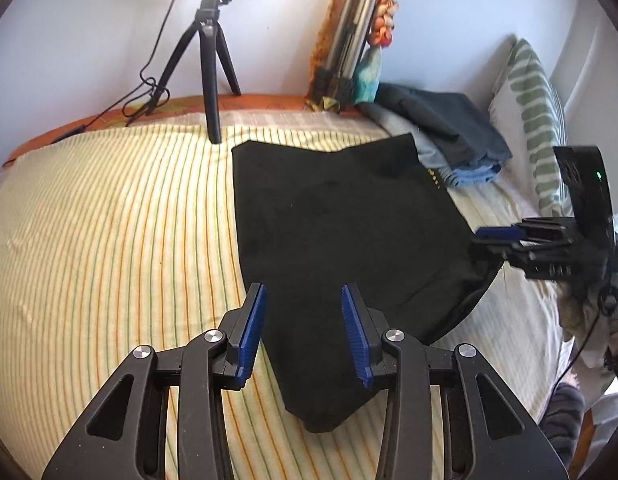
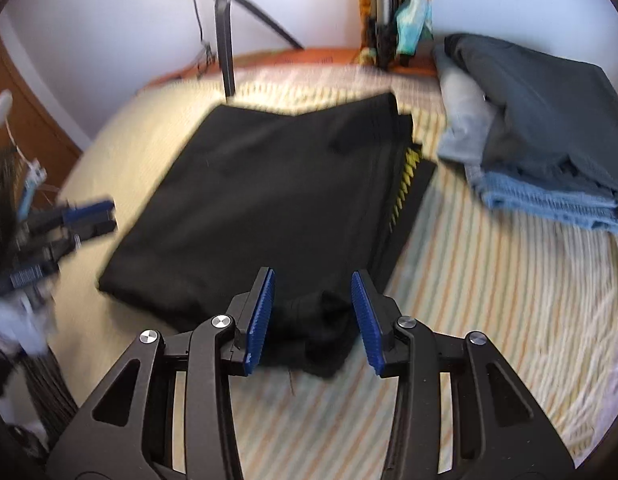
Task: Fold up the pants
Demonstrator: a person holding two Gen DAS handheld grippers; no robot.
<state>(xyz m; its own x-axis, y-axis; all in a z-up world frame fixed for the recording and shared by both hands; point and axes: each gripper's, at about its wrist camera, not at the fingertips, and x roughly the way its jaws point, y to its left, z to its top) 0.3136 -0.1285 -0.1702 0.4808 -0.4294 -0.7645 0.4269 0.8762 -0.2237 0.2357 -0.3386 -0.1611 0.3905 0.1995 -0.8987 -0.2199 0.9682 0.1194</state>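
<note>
Risk first. The black pants (image 1: 341, 240) lie folded on the striped bedsheet (image 1: 109, 220), but the near right corner is bunched into a loose lump rather than lying flat. If I take the next fold from there, I judge the lump will be trapped inside and the stack will come out uneven. A second risk: the far right edge sits just beside the pile of folded clothes (image 1: 449, 136); a wide sweep could drag that pile or overlap the two. The tripod (image 1: 213, 64) standing on the bed just beyond the far left corner could also be knocked. The right wrist view is blurred, so I cannot judge the edges there finely.

Position. The left tongs (image 1: 303, 330) stand open over the near end of the pants, cloth visible between the pads but nothing gripped. The right tongs (image 2: 313, 316) are likewise open, the pads either side of the bunched corner without pressing it. In the left view the right tongs appear at the pants' right edge.
</note>
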